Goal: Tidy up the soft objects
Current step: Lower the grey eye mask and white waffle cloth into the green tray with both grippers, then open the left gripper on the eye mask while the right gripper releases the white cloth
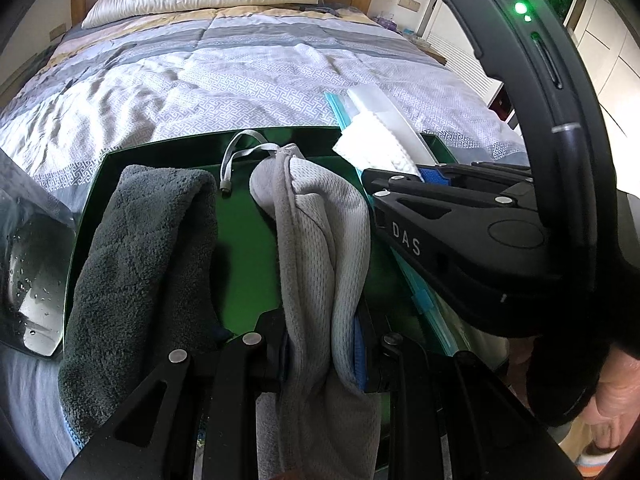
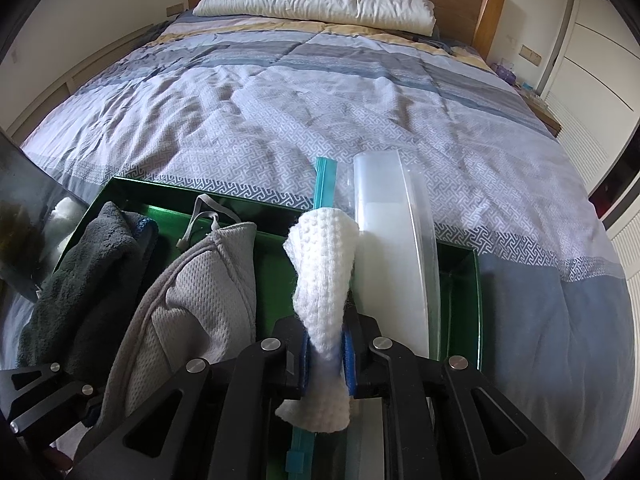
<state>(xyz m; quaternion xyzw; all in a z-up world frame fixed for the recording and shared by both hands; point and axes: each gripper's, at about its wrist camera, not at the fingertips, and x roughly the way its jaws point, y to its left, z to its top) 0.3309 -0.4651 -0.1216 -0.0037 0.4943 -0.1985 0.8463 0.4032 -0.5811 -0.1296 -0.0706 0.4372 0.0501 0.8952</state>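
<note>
Evidently readying both for packing, the left hand-held gripper [image 1: 324, 356] is clamped on the grey mesh pouch [image 1: 316, 240] while the right hand-held gripper [image 2: 326, 354] pinches the white cloth [image 2: 324, 264], over the green tray [image 2: 464, 280] on the bed [image 2: 320, 120].

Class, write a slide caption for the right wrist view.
Right gripper pinching white cloth above green tray on bed.
</note>
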